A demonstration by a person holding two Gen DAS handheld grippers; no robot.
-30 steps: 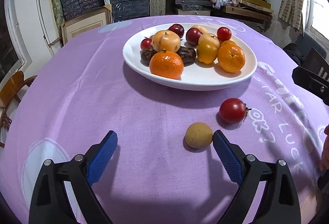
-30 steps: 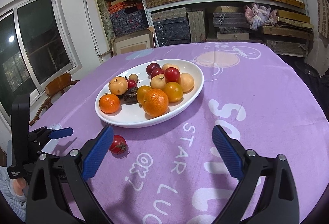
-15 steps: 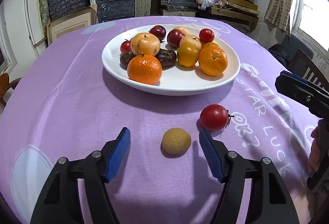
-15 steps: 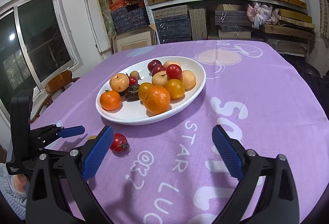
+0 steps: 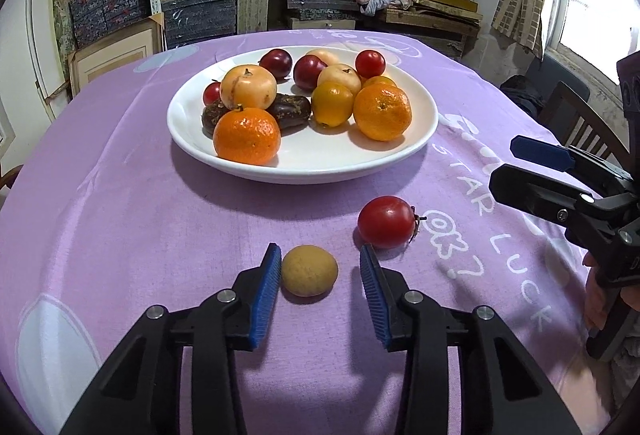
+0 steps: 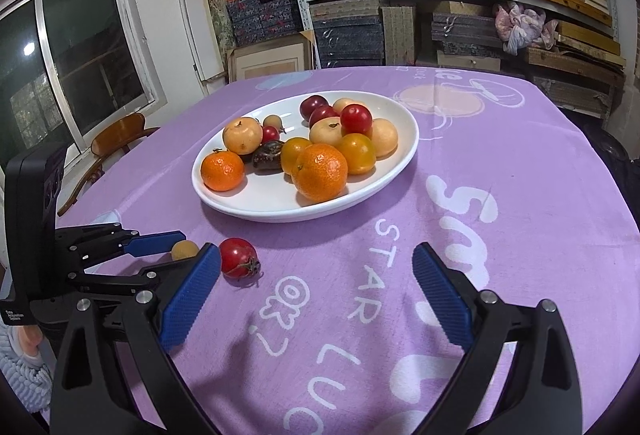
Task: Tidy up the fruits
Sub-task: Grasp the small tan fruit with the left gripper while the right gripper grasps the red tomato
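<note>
The left gripper is down at the purple tablecloth and its jaws have just been closing in — the small tan round fruit sits right between the blue pads. The left-hand pad looks to be touching the fruit's side; the other pad stands off with a clear gap, so nothing is clamped yet. The fruit rests on the cloth. Just beyond the right-hand pad lies a red tomato, loose on the cloth, near the rim of the white plate piled with oranges, plums and other fruit. Over to the right gripper — jaws spread wide, nothing between them, hovering above the white lettering on the cloth, with the tomato just beside its left pad.
</note>
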